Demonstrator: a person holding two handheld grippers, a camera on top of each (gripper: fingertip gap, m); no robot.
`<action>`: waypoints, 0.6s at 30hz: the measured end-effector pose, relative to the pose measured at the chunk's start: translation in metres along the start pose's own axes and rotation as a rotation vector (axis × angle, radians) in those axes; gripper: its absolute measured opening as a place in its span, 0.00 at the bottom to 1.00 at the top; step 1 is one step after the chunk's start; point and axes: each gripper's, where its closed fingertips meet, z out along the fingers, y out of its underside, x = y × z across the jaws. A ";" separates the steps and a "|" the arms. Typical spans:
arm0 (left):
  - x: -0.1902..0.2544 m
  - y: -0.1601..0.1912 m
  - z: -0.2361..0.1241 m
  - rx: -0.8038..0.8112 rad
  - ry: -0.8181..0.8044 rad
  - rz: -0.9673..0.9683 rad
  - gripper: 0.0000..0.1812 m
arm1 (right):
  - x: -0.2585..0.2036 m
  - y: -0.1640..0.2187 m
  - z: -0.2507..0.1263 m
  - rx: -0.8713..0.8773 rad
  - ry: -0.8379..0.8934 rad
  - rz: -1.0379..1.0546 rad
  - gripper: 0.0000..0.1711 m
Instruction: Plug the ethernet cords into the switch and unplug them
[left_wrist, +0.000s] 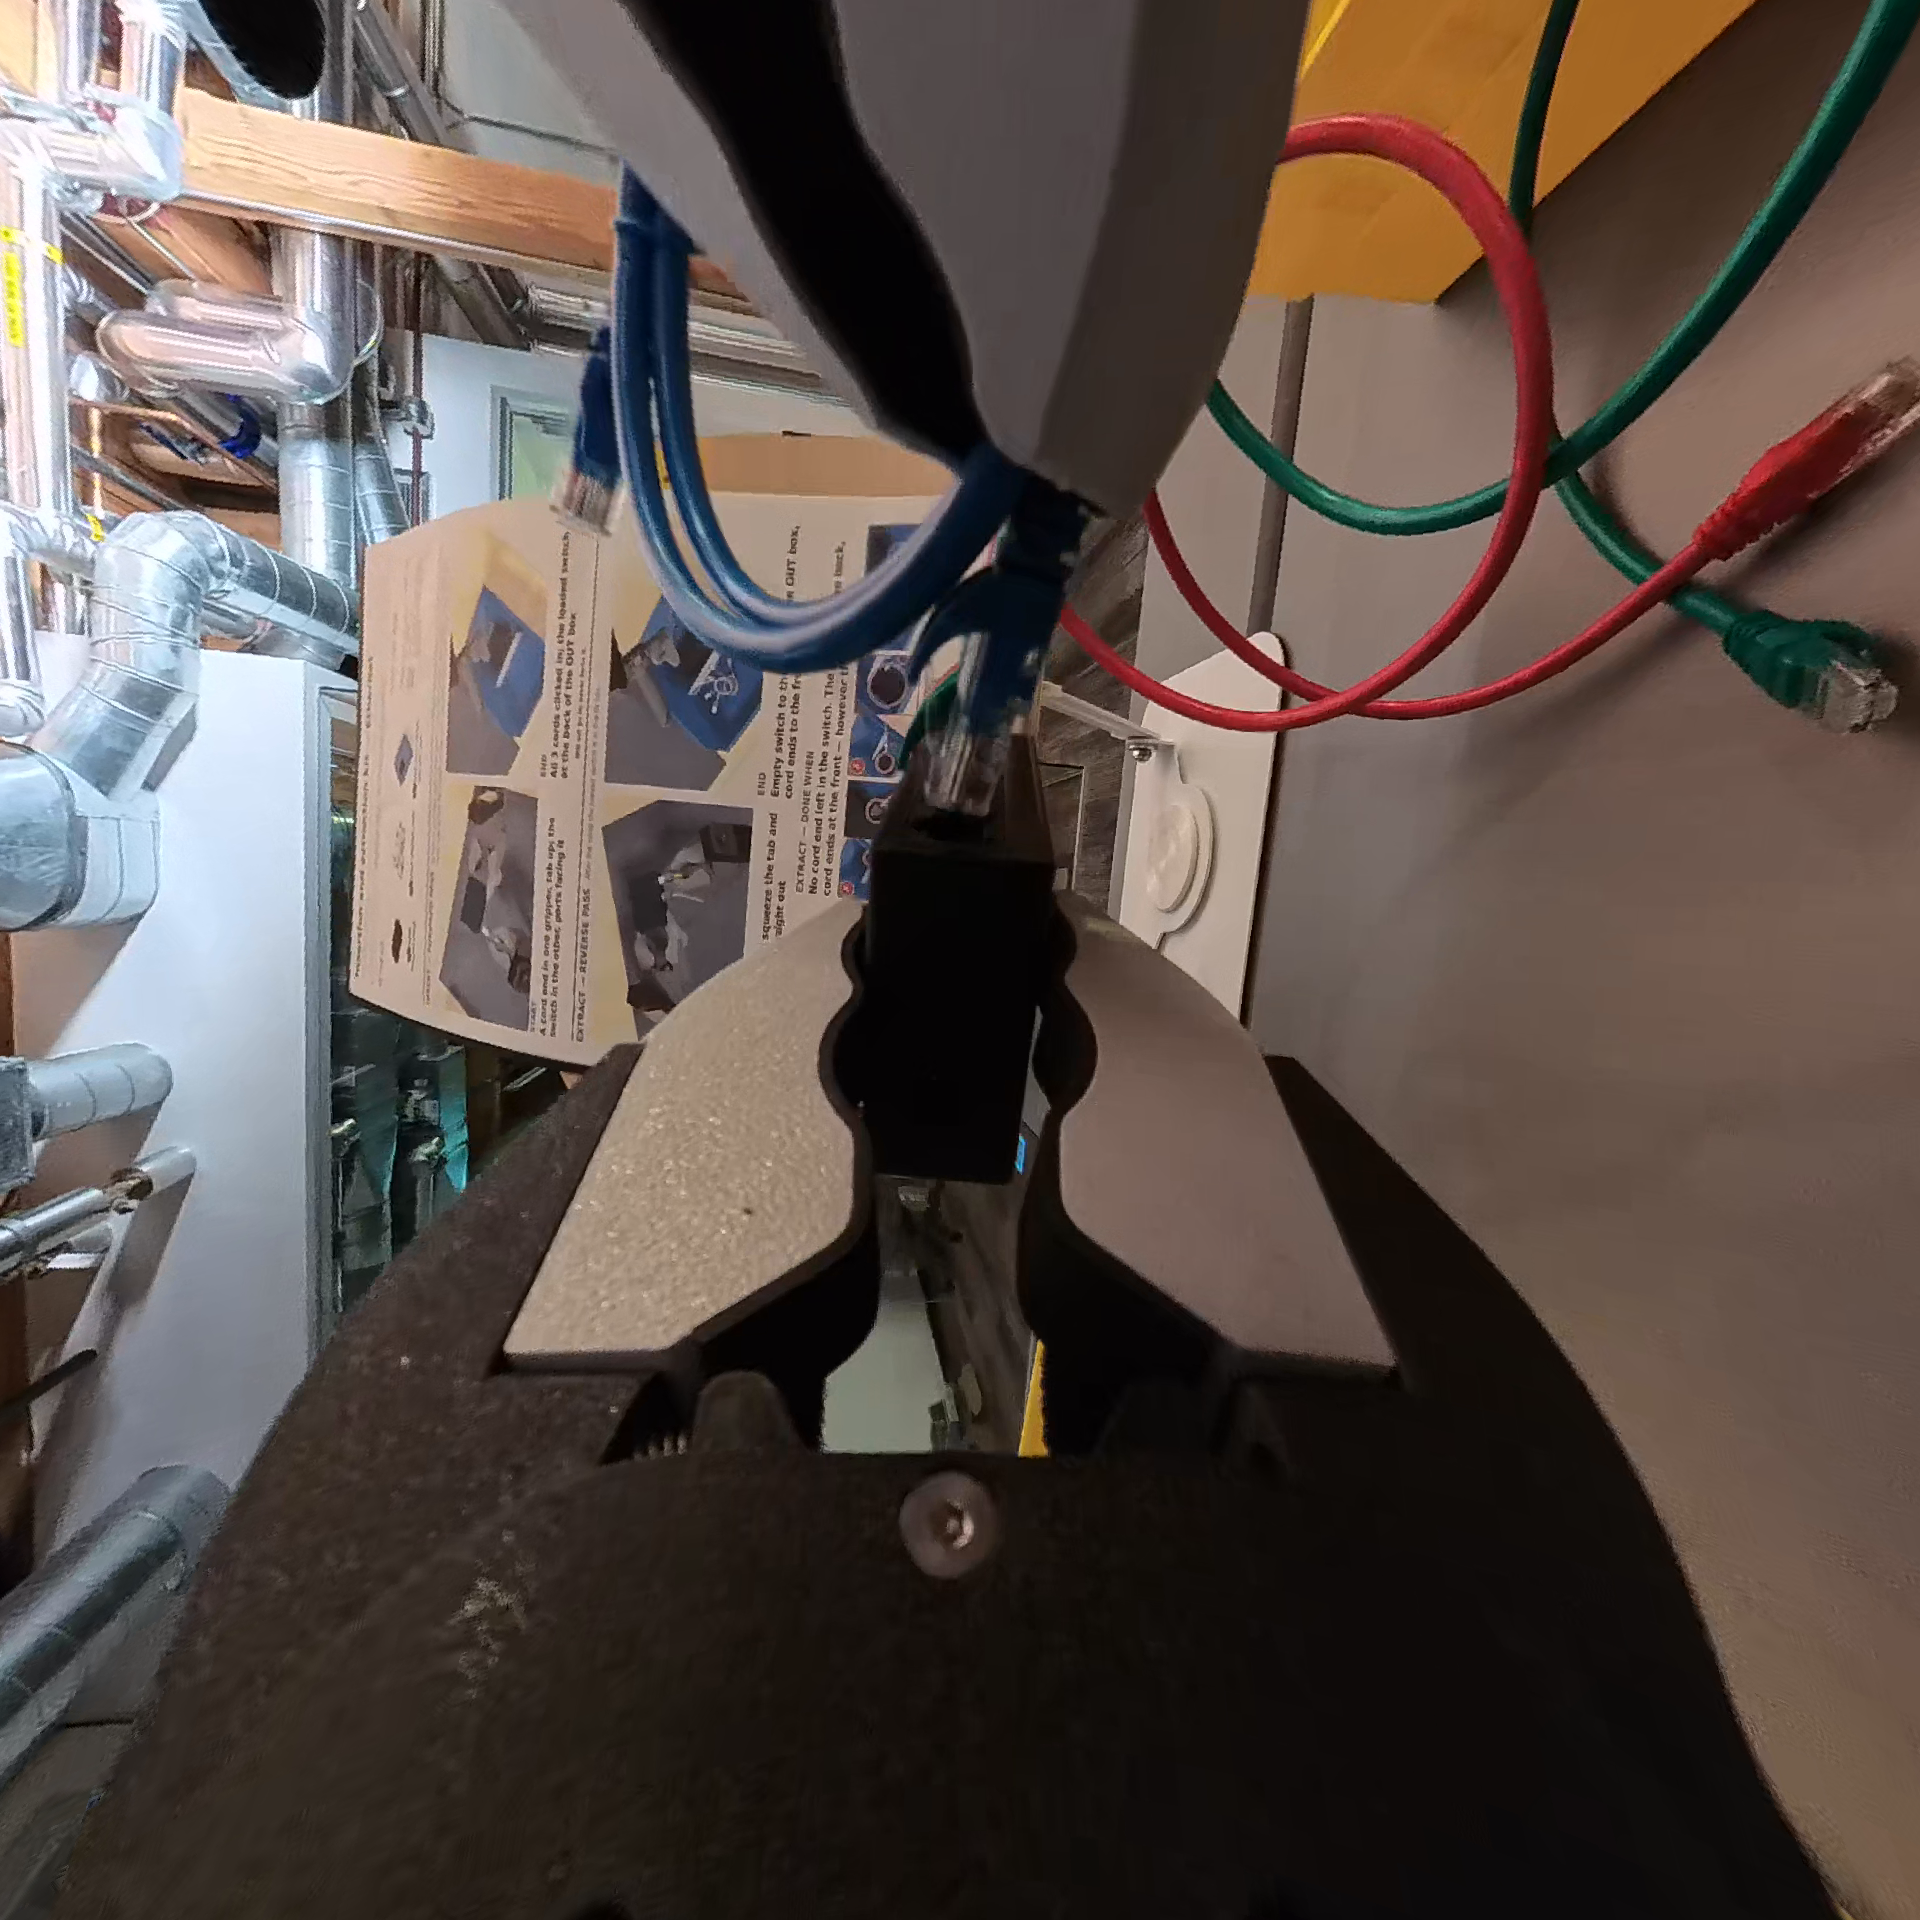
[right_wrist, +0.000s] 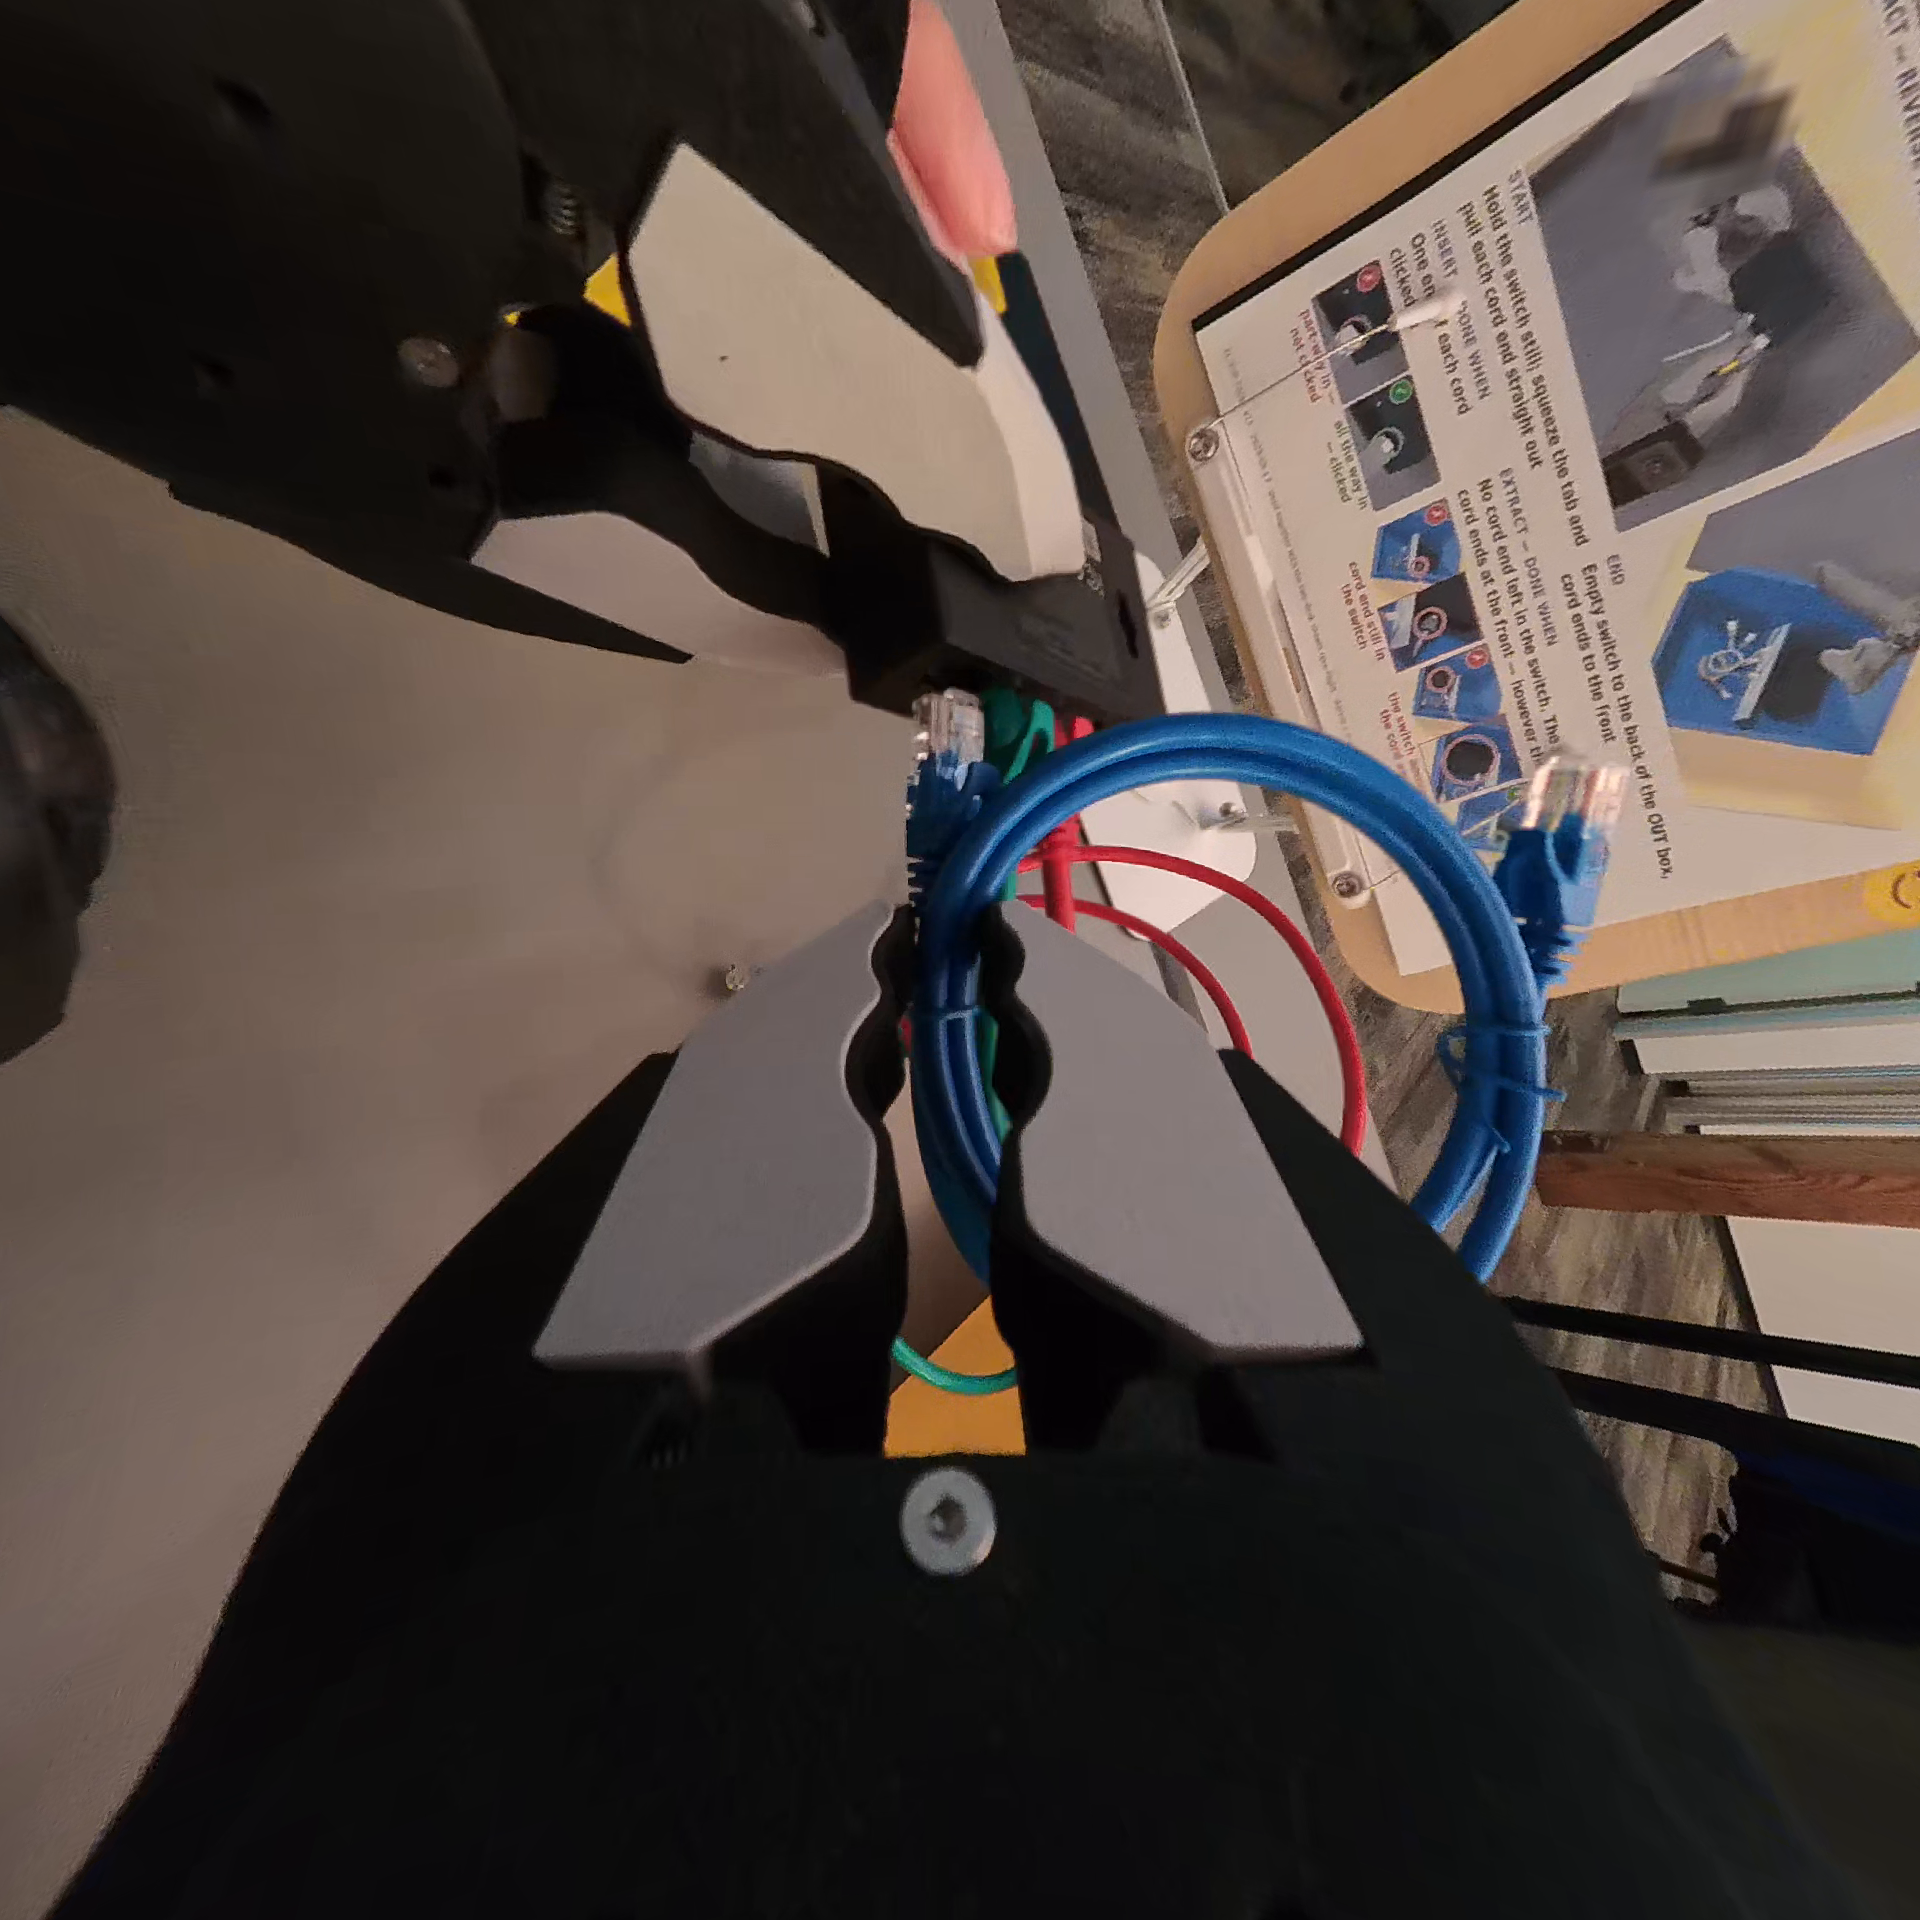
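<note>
Left gripper (left_wrist: 951, 997) clamped on black switch (left_wrist: 951, 977), held off the table. Right gripper (right_wrist: 951, 997) pinched on the coiled blue cord (right_wrist: 1236, 748); its near plug (right_wrist: 948, 727) sits at the switch's port face, insertion depth unclear. Second blue plug (right_wrist: 1574, 800) hangs free, right. Red cord (left_wrist: 1507, 416) and green cord (left_wrist: 1662, 343) lie loose on the grey table (left_wrist: 1610, 1143). Instruction sheet (right_wrist: 1662, 468) stands beyond.

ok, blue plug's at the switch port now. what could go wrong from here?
1. The right gripper pinches the blue cord behind its boot, not the plug, so the tip may skew at the port.
2. The left gripper holds only the narrow black switch; pushing could tilt it.
3. The loose coil could snag.
</note>
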 end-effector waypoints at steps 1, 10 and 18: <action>0.001 -0.002 0.000 0.005 0.002 0.010 0.15 | 0.000 0.000 0.001 -0.002 0.001 -0.001 0.08; 0.010 -0.009 -0.002 0.033 -0.004 0.140 0.15 | -0.011 0.006 0.007 -0.035 -0.081 0.037 0.08; 0.006 -0.002 0.001 -0.007 -0.013 0.087 0.15 | -0.004 -0.003 0.010 0.013 -0.019 0.035 0.09</action>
